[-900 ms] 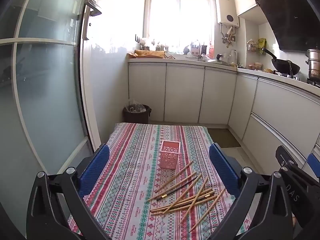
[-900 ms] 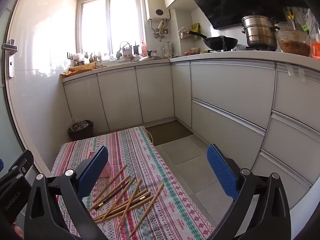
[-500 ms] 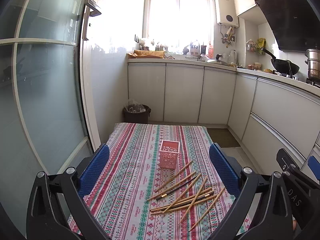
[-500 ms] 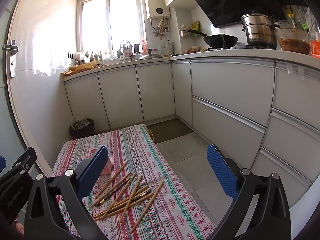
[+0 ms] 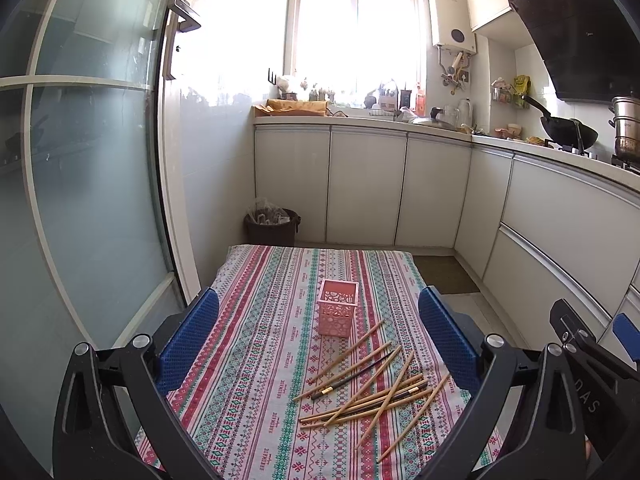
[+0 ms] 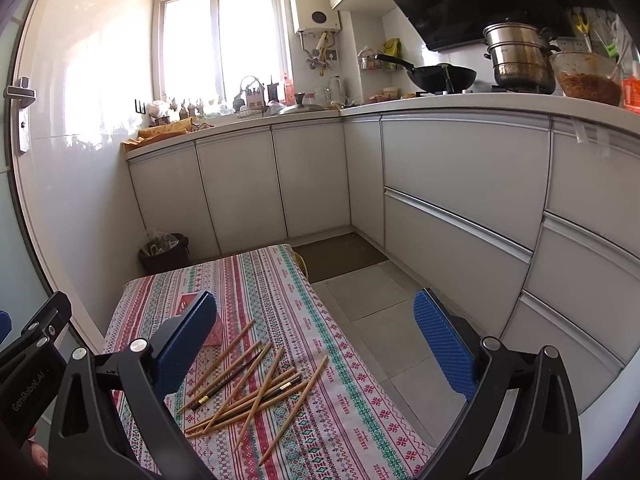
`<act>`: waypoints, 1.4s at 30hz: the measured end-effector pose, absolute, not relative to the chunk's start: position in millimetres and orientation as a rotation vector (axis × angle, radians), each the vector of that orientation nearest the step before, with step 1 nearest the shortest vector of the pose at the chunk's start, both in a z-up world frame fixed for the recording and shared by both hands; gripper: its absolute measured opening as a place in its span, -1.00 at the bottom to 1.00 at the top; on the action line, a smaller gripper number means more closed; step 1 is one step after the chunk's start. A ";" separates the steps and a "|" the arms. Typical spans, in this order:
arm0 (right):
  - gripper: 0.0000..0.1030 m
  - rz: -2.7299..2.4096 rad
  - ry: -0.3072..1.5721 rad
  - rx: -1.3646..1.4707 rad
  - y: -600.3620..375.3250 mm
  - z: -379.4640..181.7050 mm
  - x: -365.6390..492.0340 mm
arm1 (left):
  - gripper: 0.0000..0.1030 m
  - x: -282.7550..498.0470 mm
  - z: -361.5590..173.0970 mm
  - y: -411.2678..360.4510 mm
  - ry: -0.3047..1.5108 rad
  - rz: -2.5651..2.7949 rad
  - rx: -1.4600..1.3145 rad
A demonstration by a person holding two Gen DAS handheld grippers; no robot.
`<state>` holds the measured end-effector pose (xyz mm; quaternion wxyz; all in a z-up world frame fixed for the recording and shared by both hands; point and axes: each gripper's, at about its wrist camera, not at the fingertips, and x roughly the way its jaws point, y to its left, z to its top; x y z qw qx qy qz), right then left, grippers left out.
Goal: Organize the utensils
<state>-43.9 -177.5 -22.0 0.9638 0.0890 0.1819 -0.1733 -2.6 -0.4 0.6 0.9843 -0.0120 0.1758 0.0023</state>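
Note:
Several wooden chopsticks (image 5: 372,386) lie scattered on a striped tablecloth, with a dark one among them. A pink perforated holder (image 5: 337,313) stands upright just beyond them. My left gripper (image 5: 318,334) is open and empty, held above the near part of the table. In the right wrist view the chopsticks (image 6: 252,388) lie at lower left, and the pink holder (image 6: 214,330) is mostly hidden behind the left finger. My right gripper (image 6: 316,342) is open and empty, over the table's right edge. The right gripper's body (image 5: 588,380) shows at the left view's right edge.
The table (image 5: 256,320) with the striped cloth stands beside a glass door (image 5: 88,184) on the left. White cabinets (image 6: 460,208) run along the back and right. A dark waste bin (image 5: 272,226) sits beyond the table. Grey floor tiles (image 6: 372,300) lie right of the table.
Both views have shifted slightly; the table and chopsticks sit a little farther from the cameras, as both grippers drew back and rose a little. Both stay open.

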 end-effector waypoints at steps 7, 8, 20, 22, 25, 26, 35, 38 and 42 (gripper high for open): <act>0.87 -0.349 0.368 0.177 -177.2 -20.2 -44.1 | 0.86 -6.4 -0.5 -7.7 0.350 0.004 -0.026; 0.87 -0.349 0.369 0.178 -177.1 -20.5 -44.0 | 0.86 -5.5 -0.7 -6.9 0.351 0.004 -0.025; 0.87 -0.349 0.372 0.178 -177.3 -20.6 -44.3 | 0.86 -2.6 -9.3 -6.6 0.358 0.005 -0.024; 0.87 -0.349 0.373 0.179 -177.5 -20.7 -43.9 | 0.86 -2.3 -8.1 -5.2 0.358 0.004 -0.022; 0.87 -0.349 0.376 0.181 -177.8 -21.1 -43.0 | 0.86 1.9 -11.0 -3.0 0.367 0.005 -0.021; 0.87 -0.350 0.376 0.180 -177.4 -21.2 -42.9 | 0.86 1.9 -11.0 -3.1 0.367 0.004 -0.021; 0.87 -0.350 0.378 0.182 -178.1 -21.9 -42.8 | 0.86 2.7 -12.7 -3.1 0.364 0.006 -0.018; 0.87 -0.350 0.378 0.182 -177.8 -22.6 -42.6 | 0.86 3.6 -13.6 -3.3 0.371 0.005 -0.018; 0.87 -0.350 0.381 0.183 -178.2 -23.2 -41.8 | 0.86 4.2 -14.8 -3.2 0.371 0.005 -0.019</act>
